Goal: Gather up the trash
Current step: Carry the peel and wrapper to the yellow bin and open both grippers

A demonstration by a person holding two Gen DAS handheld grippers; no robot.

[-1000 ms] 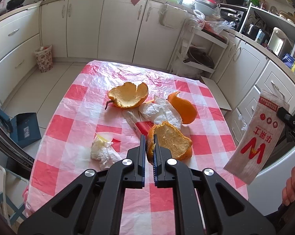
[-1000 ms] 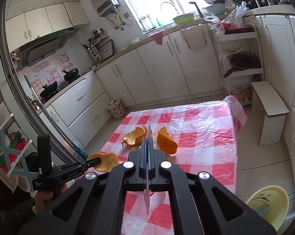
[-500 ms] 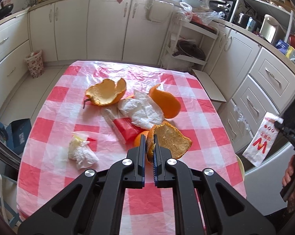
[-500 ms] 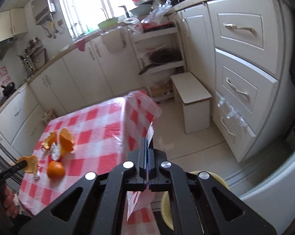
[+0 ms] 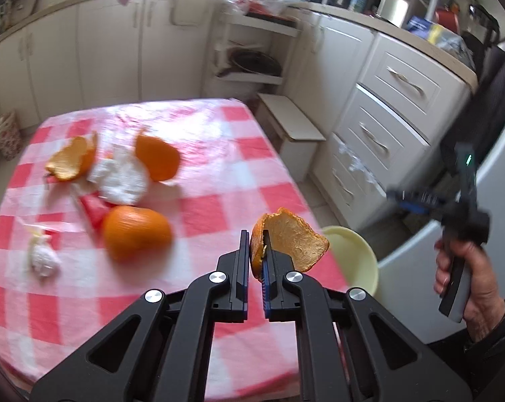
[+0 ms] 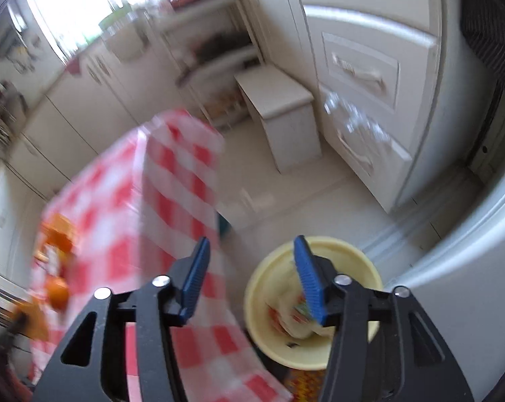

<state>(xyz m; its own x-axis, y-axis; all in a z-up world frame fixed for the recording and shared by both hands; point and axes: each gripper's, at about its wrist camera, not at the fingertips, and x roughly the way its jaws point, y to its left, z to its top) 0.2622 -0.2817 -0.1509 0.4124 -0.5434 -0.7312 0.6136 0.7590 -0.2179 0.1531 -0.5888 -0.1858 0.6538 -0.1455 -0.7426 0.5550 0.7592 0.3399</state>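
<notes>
Now the left tool (image 5: pixel 255 251) is clenched on a curved orange peel (image 5: pixel 291 243), carried above the tabletop's (image 5: pixel 218 201) right edge. The yellow bin (image 5: pixel 351 258) stands on the floor just past that edge, to the tool's right and lower. The right tool (image 6: pixel 249 268), its jaws just opened and empty, hovers over the bin's rim (image 6: pixel 319 363), where a wrapper (image 6: pixel 294 315) lies inside. More peels (image 5: pixel 136 231) remain on the tabletop's left half.

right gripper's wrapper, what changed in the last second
The right gripper swung from the table to above the yellow bin; its jaws have just been opening, nothing between them, and the wrapper now lies in the bin. The left gripper stays shut on its orange peel, carried toward the table's bin-side edge.
</notes>
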